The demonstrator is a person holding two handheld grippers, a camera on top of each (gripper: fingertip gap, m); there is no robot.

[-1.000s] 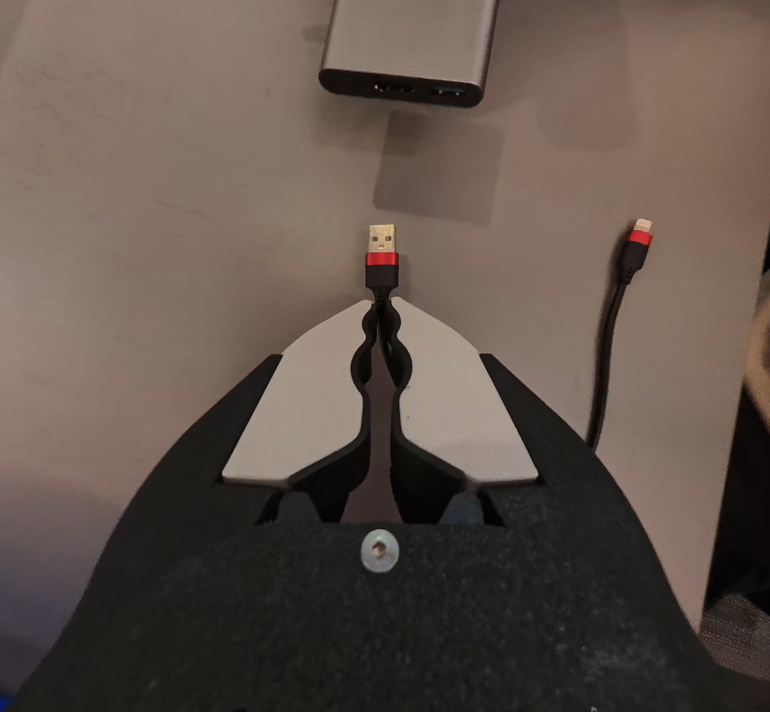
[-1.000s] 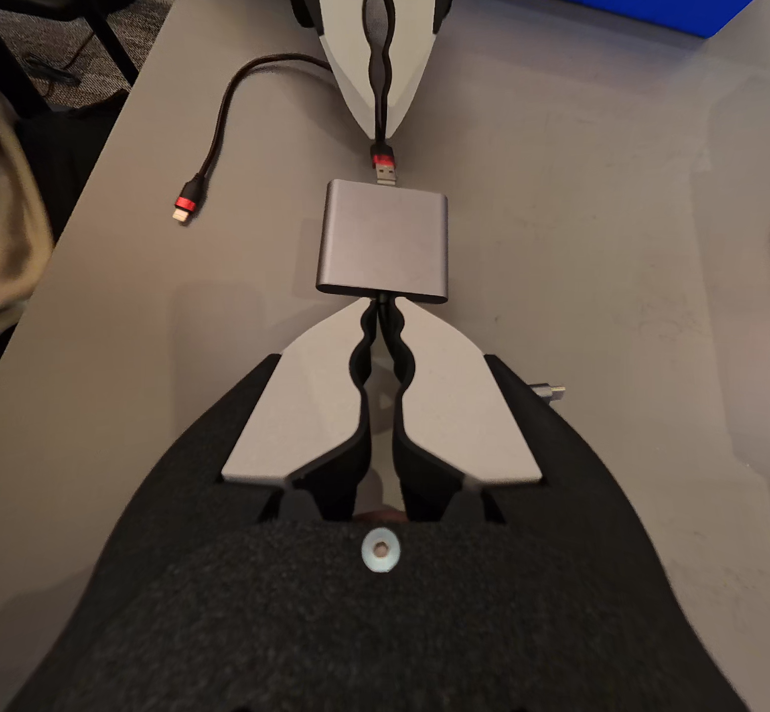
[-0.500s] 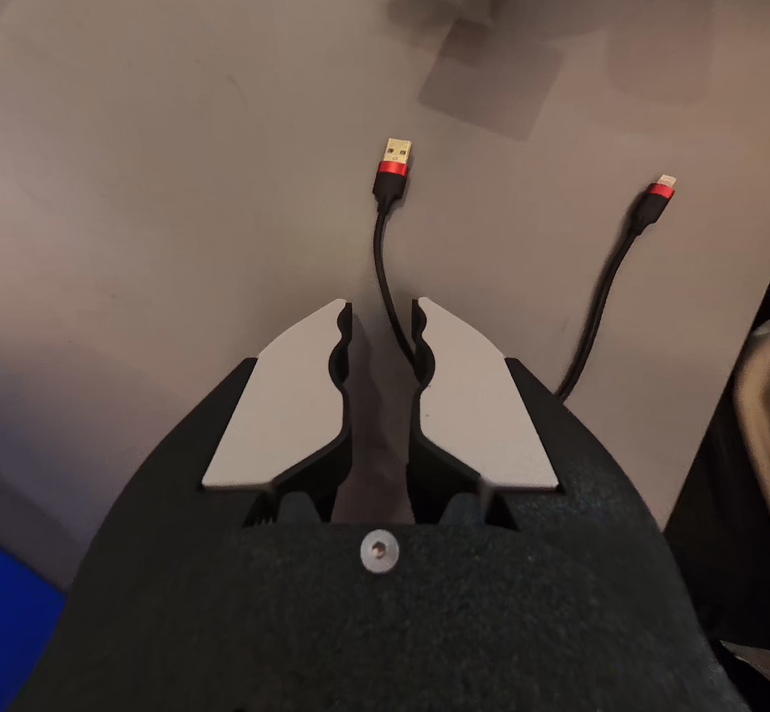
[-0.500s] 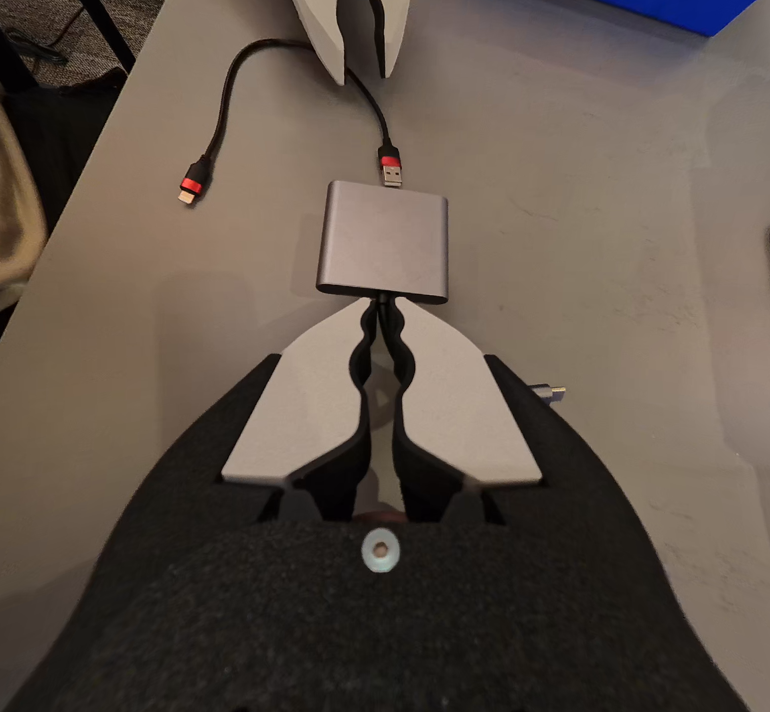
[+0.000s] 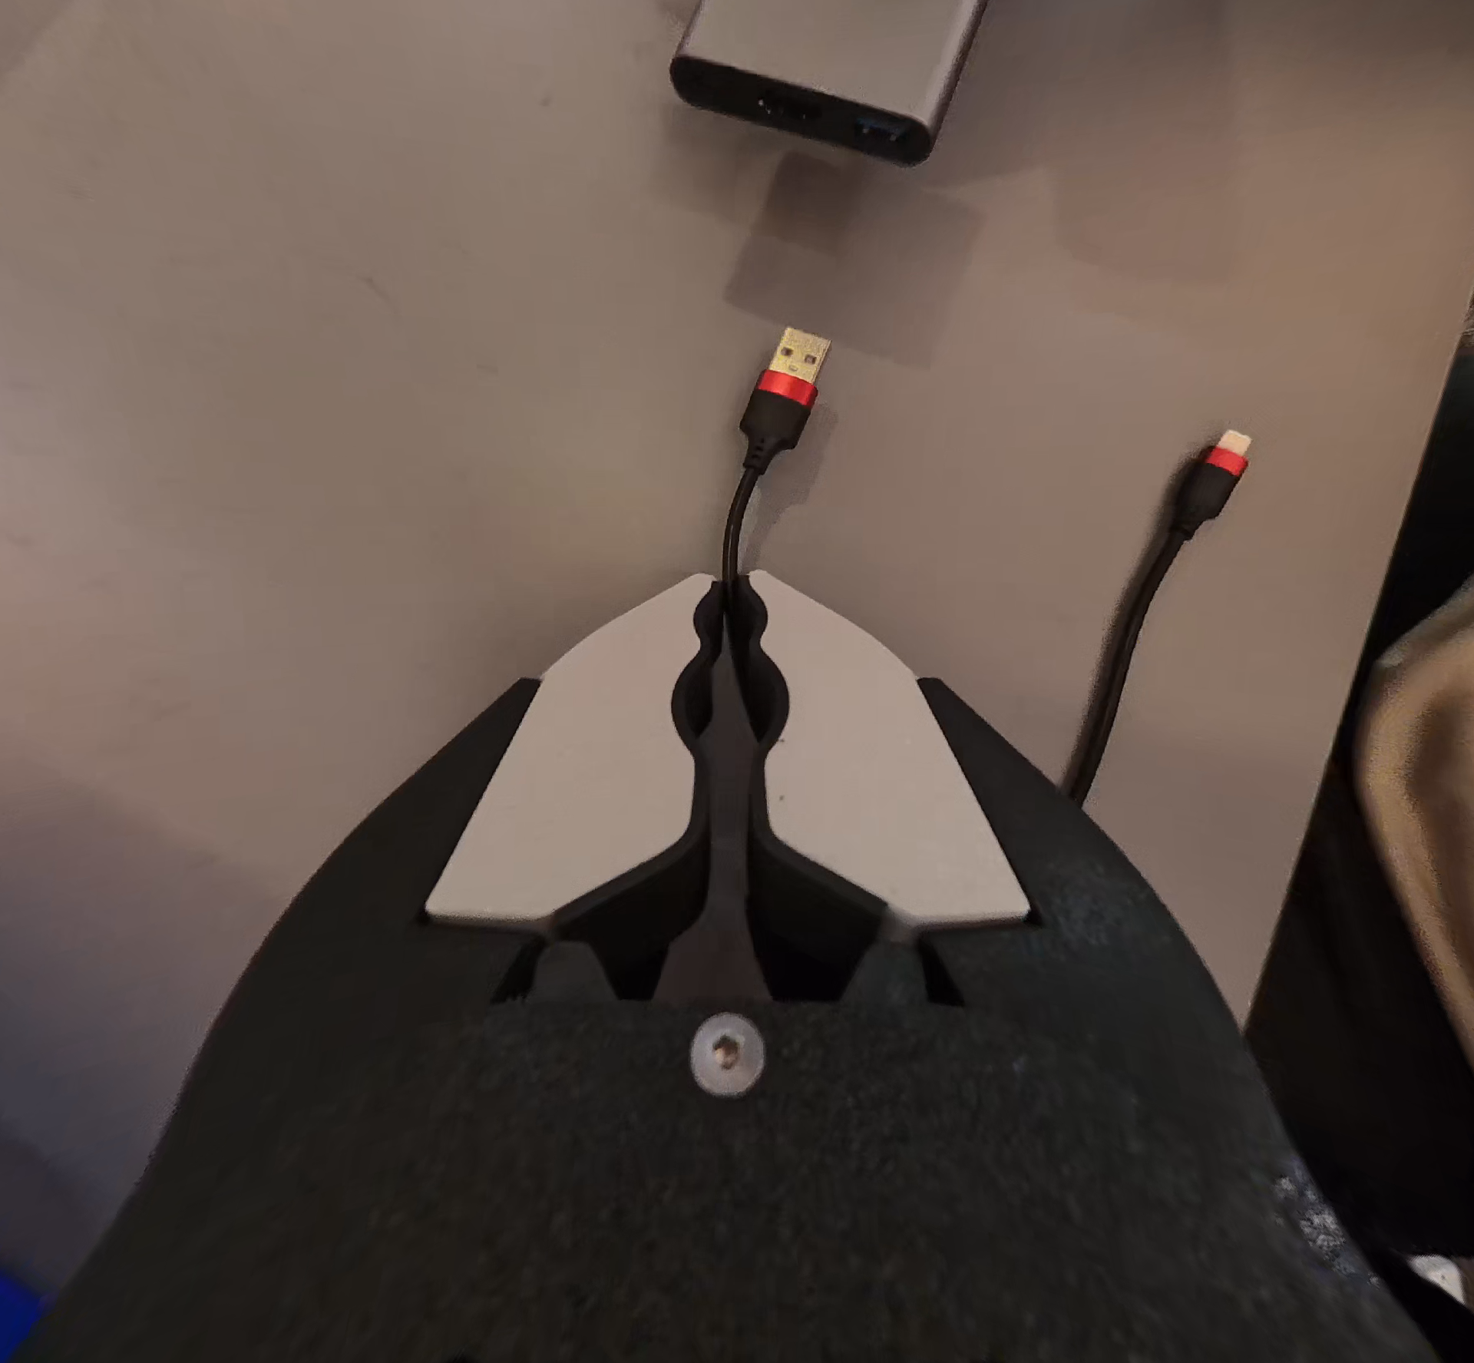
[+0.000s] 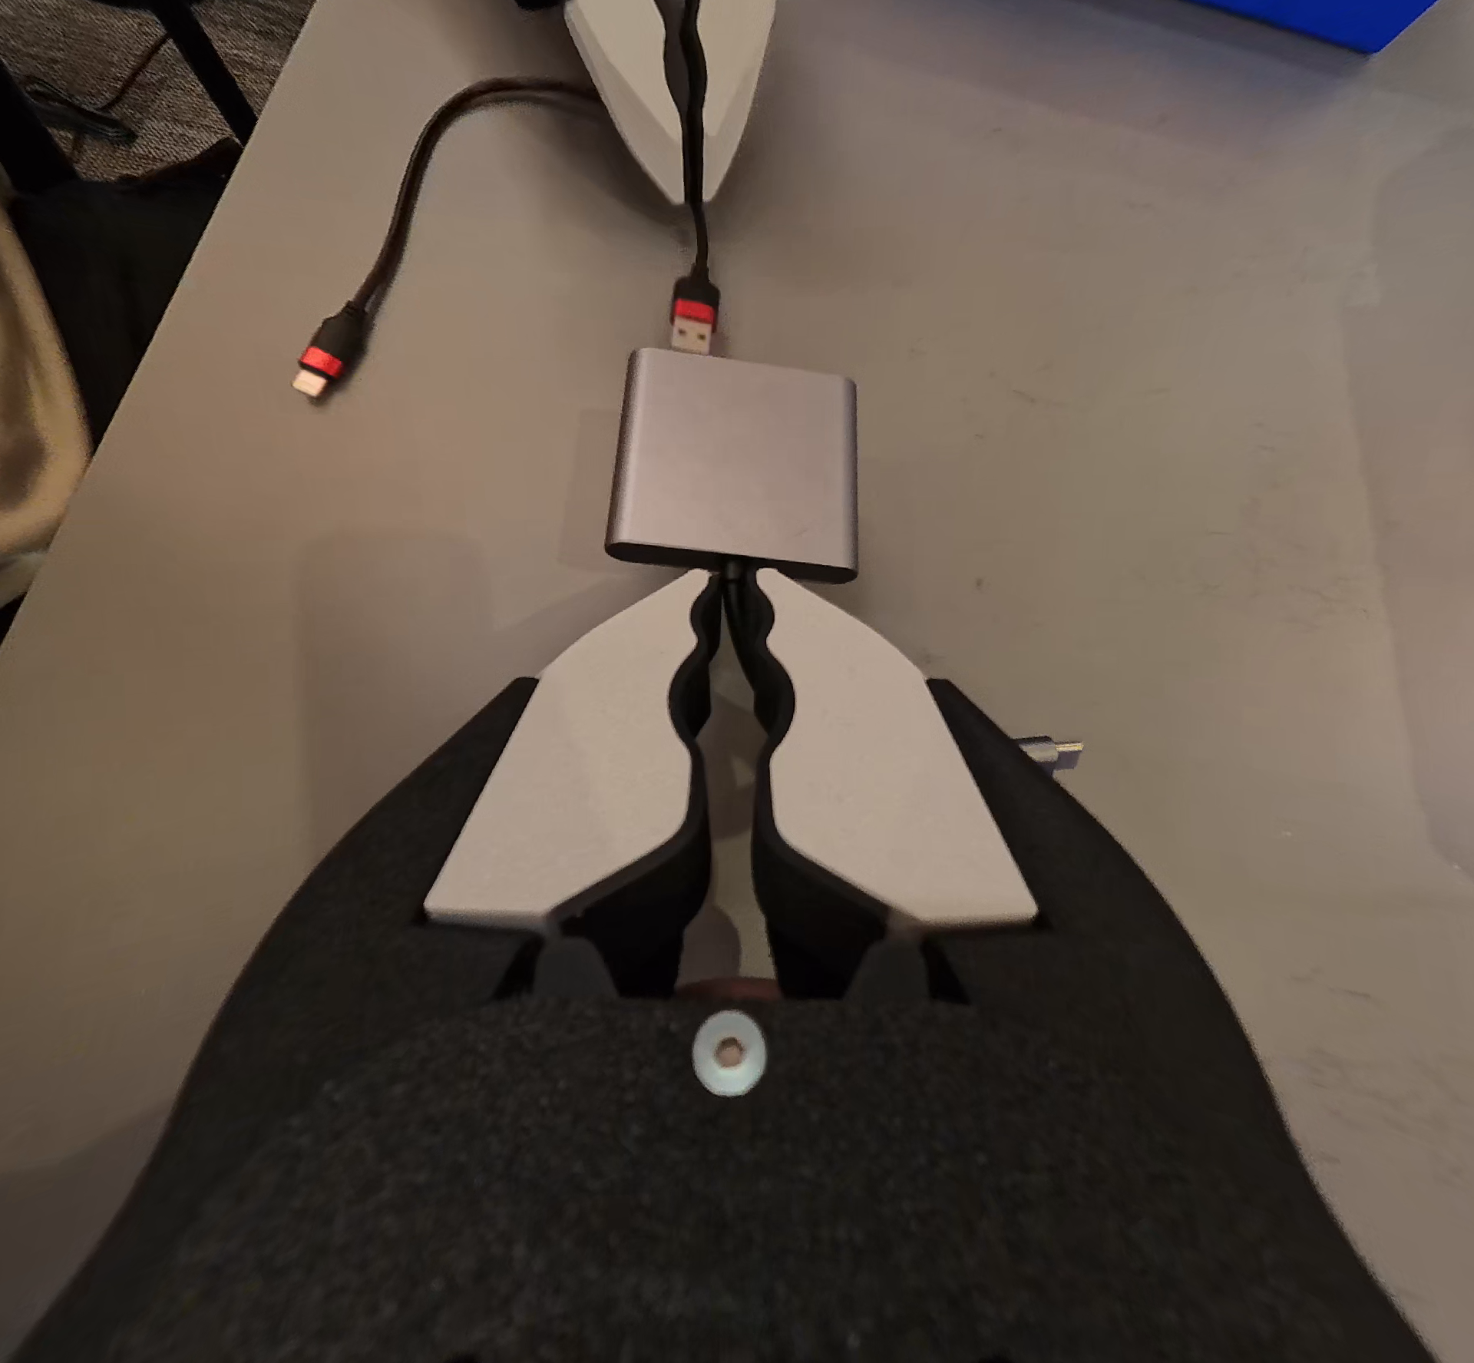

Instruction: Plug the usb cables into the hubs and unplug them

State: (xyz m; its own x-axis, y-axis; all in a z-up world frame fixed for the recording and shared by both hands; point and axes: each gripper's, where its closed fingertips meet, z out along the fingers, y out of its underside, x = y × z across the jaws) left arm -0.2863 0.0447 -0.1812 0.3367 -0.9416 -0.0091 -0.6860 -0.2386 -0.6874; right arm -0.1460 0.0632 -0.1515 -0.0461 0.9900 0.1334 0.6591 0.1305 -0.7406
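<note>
USB cable (image 5: 738, 519) is pinched in left gripper (image 5: 730, 583), hub (image 6: 738, 459) lead in right gripper (image 6: 732, 583); plug (image 5: 794, 367) alignment with port is needed next

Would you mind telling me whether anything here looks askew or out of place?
Slightly: the gold USB-A plug with a red collar tilts right, off the line of the left gripper, which pinches its black cable. The grey metal hub also sits skewed. Nothing looks damaged.
</note>
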